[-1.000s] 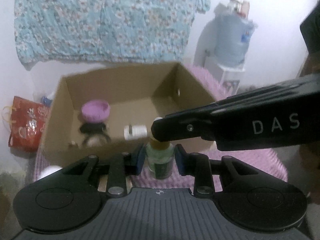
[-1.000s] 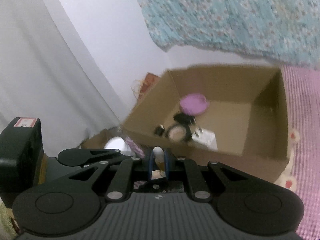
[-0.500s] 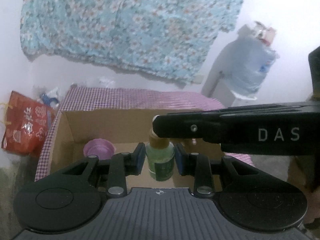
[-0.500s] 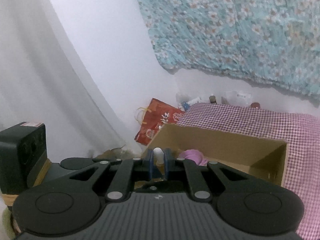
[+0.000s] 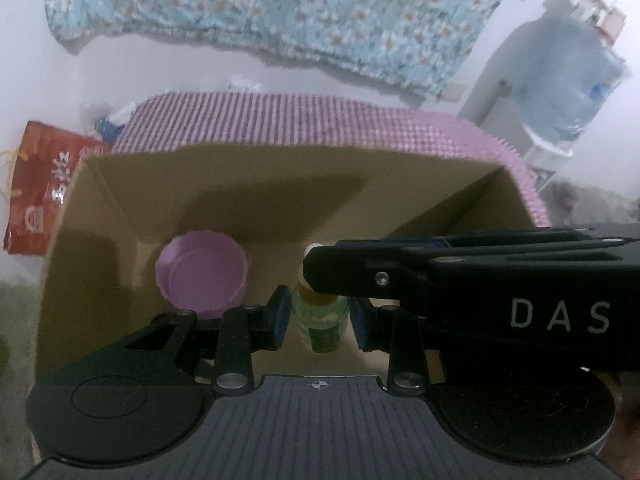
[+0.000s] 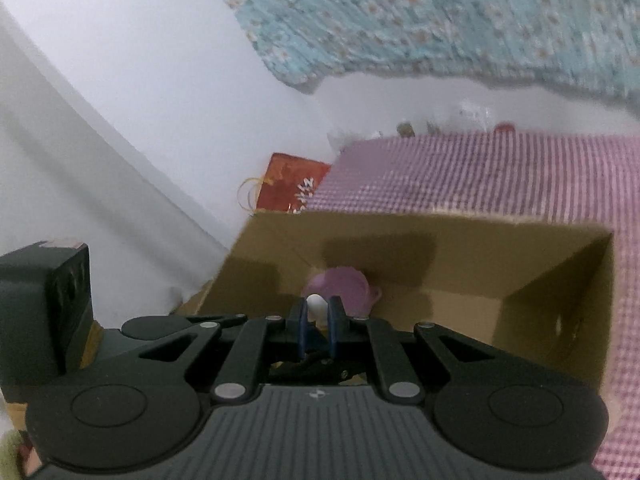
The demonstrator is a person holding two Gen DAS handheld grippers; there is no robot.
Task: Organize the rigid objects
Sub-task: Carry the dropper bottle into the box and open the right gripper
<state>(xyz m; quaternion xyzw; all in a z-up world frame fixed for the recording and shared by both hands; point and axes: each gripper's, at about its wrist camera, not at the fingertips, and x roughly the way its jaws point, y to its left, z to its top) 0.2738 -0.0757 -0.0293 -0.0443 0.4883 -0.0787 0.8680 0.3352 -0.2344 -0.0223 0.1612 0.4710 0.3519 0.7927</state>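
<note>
Both tongs grip one green bottle (image 5: 322,322): left gripper (image 5: 320,316) clamps its body, right gripper (image 6: 318,316) is clenched on the white cap (image 6: 316,304). Vs a sec ago they've carried it in over the cardboard box (image 5: 120,216), beside the purple lid (image 5: 202,272), so drop-off looks close. Box floor and the other items seen earlier are now hidden; frames blurred.

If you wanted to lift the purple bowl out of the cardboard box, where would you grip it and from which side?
Probably by its rim, from above. The purple bowl sits open side up on the floor of the cardboard box, so the thin scalloped rim is the only edge narrow enough for two fingers. The near edge, away from the box walls, looks easiest to reach.
</note>
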